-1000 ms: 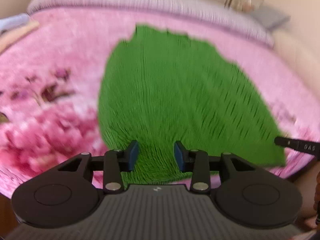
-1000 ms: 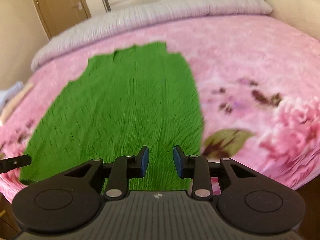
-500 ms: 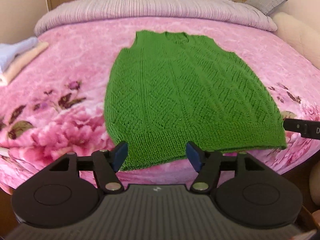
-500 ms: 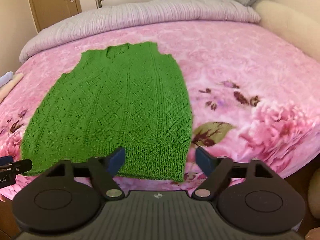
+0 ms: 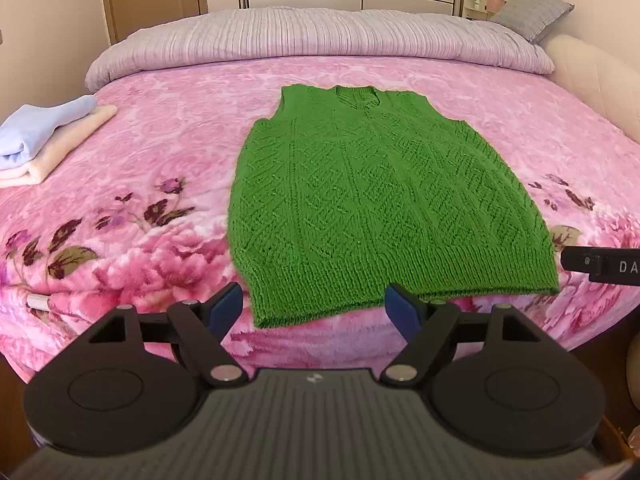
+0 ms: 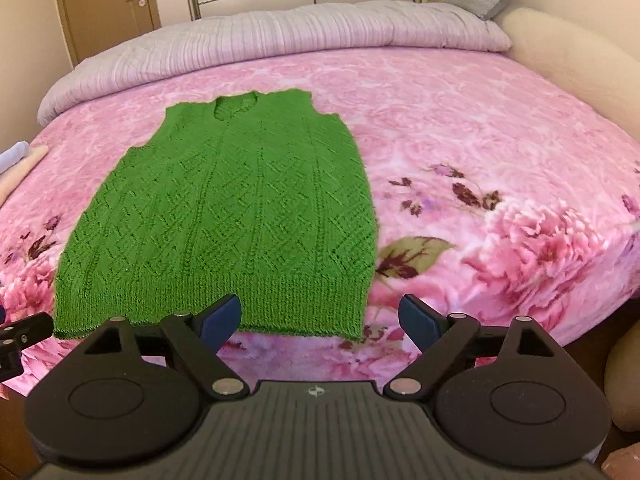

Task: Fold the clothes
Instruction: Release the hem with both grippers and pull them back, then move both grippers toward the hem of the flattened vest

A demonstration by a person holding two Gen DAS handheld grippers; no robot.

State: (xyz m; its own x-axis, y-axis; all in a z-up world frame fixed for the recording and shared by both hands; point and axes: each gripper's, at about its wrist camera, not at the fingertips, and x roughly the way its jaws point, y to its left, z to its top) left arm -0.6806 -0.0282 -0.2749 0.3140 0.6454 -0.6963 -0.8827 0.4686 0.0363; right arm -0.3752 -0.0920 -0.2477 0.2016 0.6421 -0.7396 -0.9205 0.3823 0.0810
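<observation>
A green knitted sleeveless vest [image 5: 376,204] lies flat on the pink floral blanket [image 5: 160,152], neck toward the far side, ribbed hem toward me. It also shows in the right wrist view [image 6: 232,220]. My left gripper [image 5: 314,312] is open and empty, hovering just in front of the hem's left part. My right gripper [image 6: 320,318] is open and empty, in front of the hem's right corner. Neither touches the vest.
A folded stack of light blue and cream clothes [image 5: 44,140] lies at the blanket's left edge. A grey ribbed duvet [image 5: 320,36] runs along the far side, with a grey pillow [image 5: 532,12] at the back right. A cream padded bed edge [image 6: 580,68] is on the right.
Both grippers have opened wide and pulled back from the vest's hem toward the near bed edge. The vest now lies released and flat.
</observation>
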